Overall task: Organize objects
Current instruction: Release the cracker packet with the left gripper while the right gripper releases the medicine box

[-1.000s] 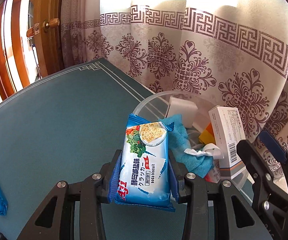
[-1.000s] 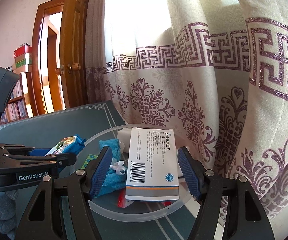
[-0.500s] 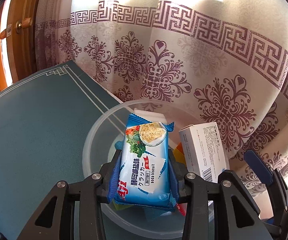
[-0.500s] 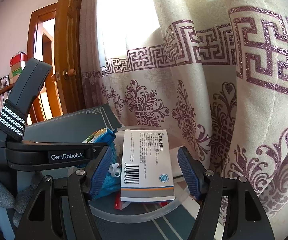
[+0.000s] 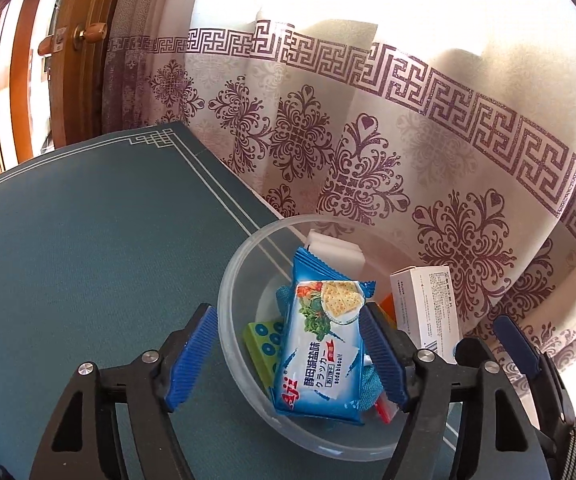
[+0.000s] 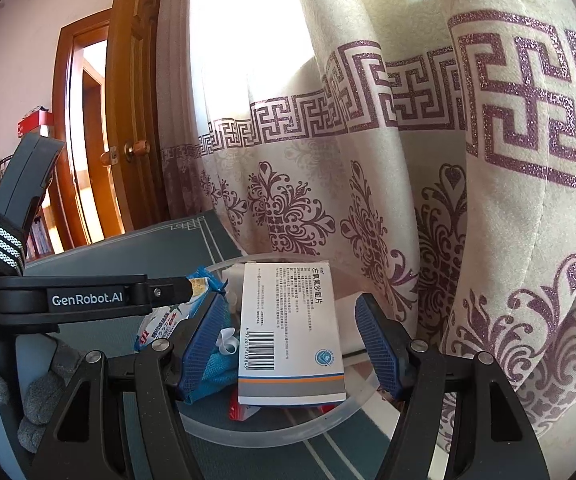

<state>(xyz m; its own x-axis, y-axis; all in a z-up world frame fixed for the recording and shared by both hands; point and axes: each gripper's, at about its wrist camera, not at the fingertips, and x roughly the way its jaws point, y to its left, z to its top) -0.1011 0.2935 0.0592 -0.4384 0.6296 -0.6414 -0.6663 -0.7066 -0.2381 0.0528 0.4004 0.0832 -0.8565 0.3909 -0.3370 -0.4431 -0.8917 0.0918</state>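
Note:
A blue soda biscuit packet point(image 5: 322, 344) lies in the clear plastic bowl point(image 5: 232, 312), leaning on a blue cloth point(image 5: 370, 380). My left gripper point(image 5: 288, 354) is open above the bowl, its pads apart from the packet. A white medicine box point(image 6: 290, 332) stands in the bowl point(image 6: 272, 432) between the pads of my right gripper point(image 6: 294, 346), which is open and not touching it. The box also shows in the left wrist view point(image 5: 426, 310). The packet shows at the left of the right wrist view point(image 6: 168, 318).
The bowl also holds a white sponge block point(image 5: 336, 250), a green card point(image 5: 264, 340) and orange and red items. It stands at the teal table's point(image 5: 88, 248) far edge, against a patterned curtain point(image 5: 408, 160). A wooden door point(image 6: 136, 120) is far left.
My left gripper has opened and let go of the biscuit packet, which now rests in the bowl. The view pulled back slightly. The right gripper stays open around the box.

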